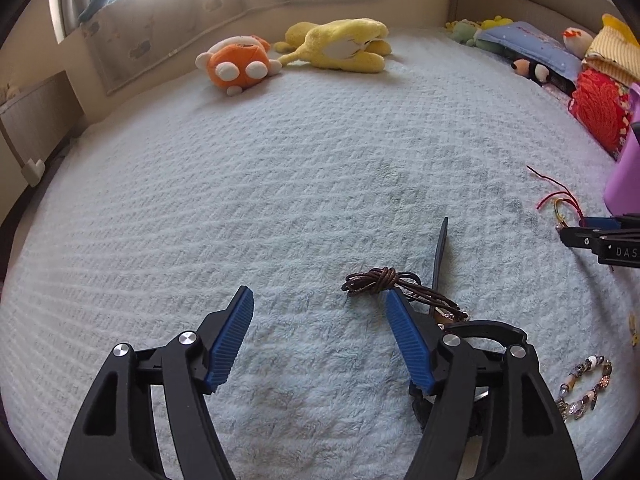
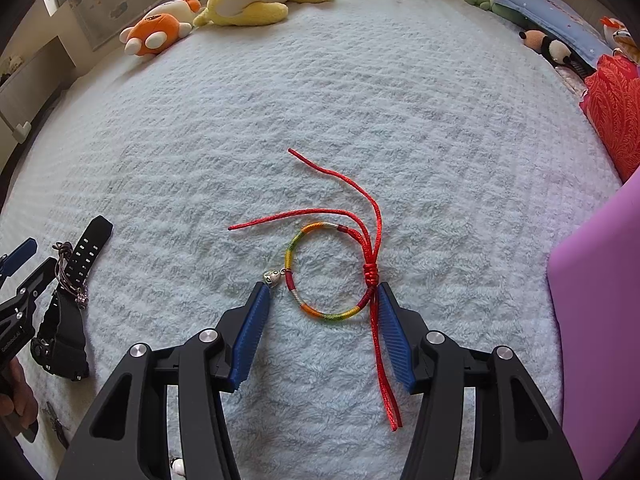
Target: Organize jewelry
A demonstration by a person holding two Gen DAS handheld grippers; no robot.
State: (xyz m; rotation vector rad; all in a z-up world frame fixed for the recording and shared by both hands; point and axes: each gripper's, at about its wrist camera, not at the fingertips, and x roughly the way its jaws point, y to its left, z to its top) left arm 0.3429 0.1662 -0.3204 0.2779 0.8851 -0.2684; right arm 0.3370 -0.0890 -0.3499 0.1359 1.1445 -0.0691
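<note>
Right wrist view shows a rainbow string bracelet [image 2: 329, 272] lying flat on the fluffy pale blue blanket [image 2: 360, 100]. It makes a round loop of red, yellow, green and orange thread. A little silver charm [image 2: 272, 279] hangs off its left side. A red knot [image 2: 371, 272] sits on its right side, and long red strings run up and down from the knot. The right gripper [image 2: 320, 300] has its blue fingers [image 2: 252, 332] spread wide, one on each side of the loop. The left tip is just beside the charm and the right tip is just beside the knot. I cannot tell if they touch. It is not pinching the bracelet.

Left wrist view shows the left gripper [image 1: 320, 300] spread wide too, with only blanket between its fingers. A brown cord bracelet [image 1: 384, 282] lies twisted on a black watch [image 1: 439, 256], right by the right finger tip. A beaded bracelet [image 1: 586, 388] lies near the right edge.
</note>
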